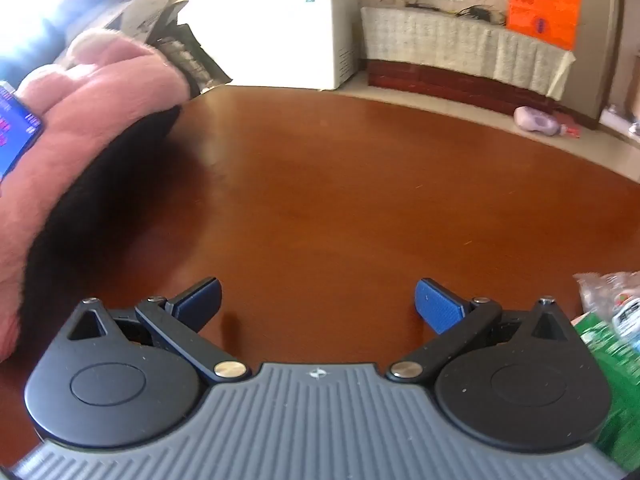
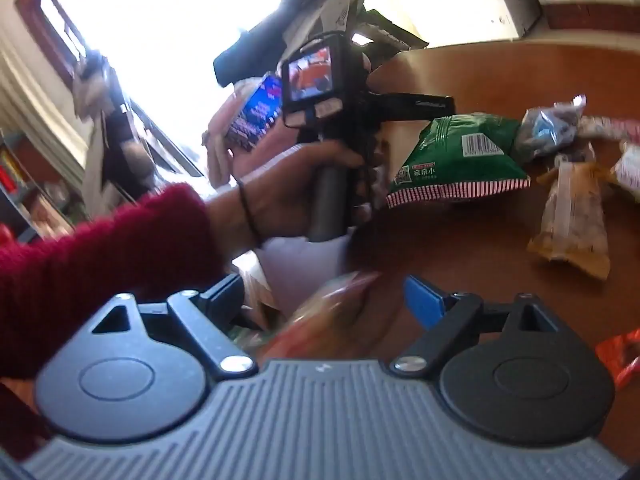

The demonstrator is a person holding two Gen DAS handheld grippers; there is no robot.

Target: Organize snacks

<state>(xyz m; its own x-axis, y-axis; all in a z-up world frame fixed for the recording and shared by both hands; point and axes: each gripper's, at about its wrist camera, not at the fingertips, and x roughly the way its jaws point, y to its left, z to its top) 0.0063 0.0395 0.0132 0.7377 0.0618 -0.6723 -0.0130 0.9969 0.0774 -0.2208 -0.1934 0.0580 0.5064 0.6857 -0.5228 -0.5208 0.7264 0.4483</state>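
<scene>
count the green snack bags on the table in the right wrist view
1. The green bag lies on the table, just right of the hand gripping the other tool. Blur and the tool body may hide others.

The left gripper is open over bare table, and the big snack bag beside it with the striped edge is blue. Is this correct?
Not quite: the snack bag is green, as the right wrist view shows. The left gripper is indeed open over the bare table.
</scene>
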